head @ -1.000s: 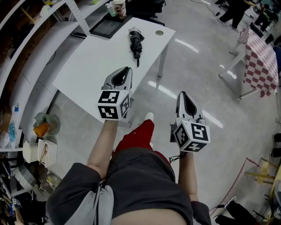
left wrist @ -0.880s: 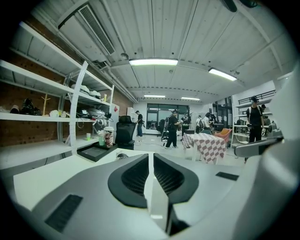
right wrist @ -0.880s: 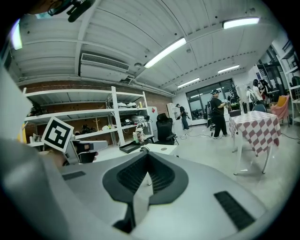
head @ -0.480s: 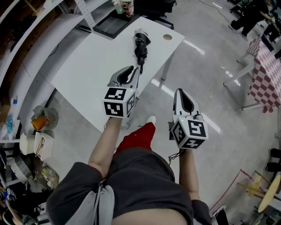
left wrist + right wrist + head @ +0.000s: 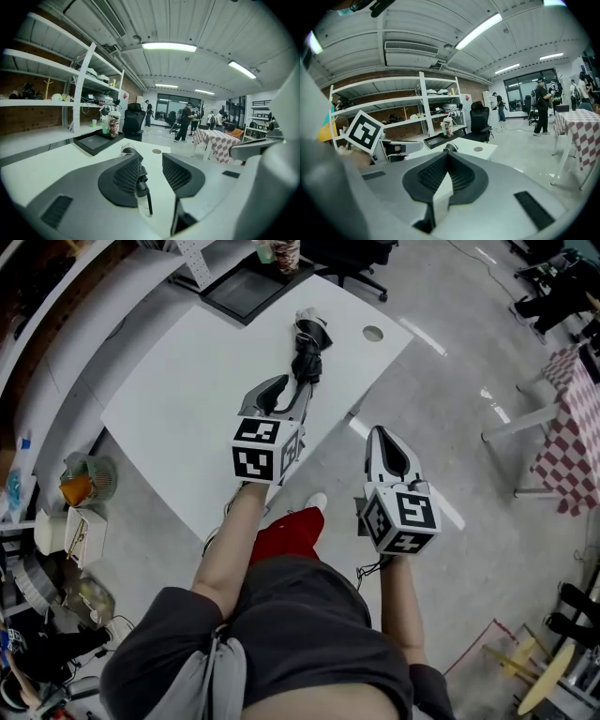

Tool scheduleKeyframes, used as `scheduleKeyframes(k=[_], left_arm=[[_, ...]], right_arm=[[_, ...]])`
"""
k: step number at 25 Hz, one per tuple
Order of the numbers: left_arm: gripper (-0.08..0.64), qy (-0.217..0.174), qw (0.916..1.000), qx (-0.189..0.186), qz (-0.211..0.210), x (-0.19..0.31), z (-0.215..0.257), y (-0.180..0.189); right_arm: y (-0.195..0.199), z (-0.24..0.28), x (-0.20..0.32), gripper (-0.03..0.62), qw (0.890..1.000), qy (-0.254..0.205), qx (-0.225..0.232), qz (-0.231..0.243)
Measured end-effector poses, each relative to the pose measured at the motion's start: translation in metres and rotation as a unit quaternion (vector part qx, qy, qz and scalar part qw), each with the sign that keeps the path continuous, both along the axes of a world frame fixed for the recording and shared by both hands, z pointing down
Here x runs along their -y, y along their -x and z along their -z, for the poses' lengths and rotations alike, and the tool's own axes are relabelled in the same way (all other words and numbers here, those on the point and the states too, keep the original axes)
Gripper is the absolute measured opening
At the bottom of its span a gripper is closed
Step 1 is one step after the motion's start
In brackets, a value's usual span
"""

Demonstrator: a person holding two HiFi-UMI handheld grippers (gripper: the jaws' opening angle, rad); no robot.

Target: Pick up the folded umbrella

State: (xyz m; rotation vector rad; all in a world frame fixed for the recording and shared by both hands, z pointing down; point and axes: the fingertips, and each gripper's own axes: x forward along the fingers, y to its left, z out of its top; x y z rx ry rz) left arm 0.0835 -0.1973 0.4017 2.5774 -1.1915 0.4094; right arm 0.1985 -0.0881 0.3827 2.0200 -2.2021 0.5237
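The black folded umbrella (image 5: 307, 345) lies on the white table (image 5: 187, 381), its near end pointing at me. My left gripper (image 5: 289, 390) hovers over the table just short of that end. Its jaws have just been opening and stand apart with nothing between them. In the left gripper view the umbrella (image 5: 139, 179) shows through the gap of the left gripper (image 5: 151, 161), beyond the pads. My right gripper (image 5: 381, 434) is shut and hangs over the floor, right of the table's edge. In the right gripper view its jaws (image 5: 448, 157) meet, with the umbrella's far end (image 5: 451, 147) just above them.
A black tray (image 5: 246, 289) and a cup (image 5: 287, 253) stand at the table's far end, and a round cable hole (image 5: 373, 333) sits near its right corner. Shelving (image 5: 56, 296) runs along the left. A checked-cloth table (image 5: 574, 409) stands at the right. People stand far off.
Both grippers have moved forward toward the table. The left one now reaches over it close to the umbrella, and its jaws have gone from shut to apart. The right stays shut.
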Motion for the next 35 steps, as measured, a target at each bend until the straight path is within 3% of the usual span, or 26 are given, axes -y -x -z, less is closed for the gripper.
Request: scheduleKeyframes(k=[17,35], left_arm=[[0.242,0.045,0.9974,0.048,0.030,0.105,-0.050,-0.040],[0.256,0.090,0.9905,0.082,0.065,0.167,-0.101,-0.050]], right_arm=[[-0.015,-0.017,0.117,0.018,0.999,0.027,-0.004,0.044],[-0.020,-0.049,0.185,0.018,0.995,0.062,-0.003,0.078]])
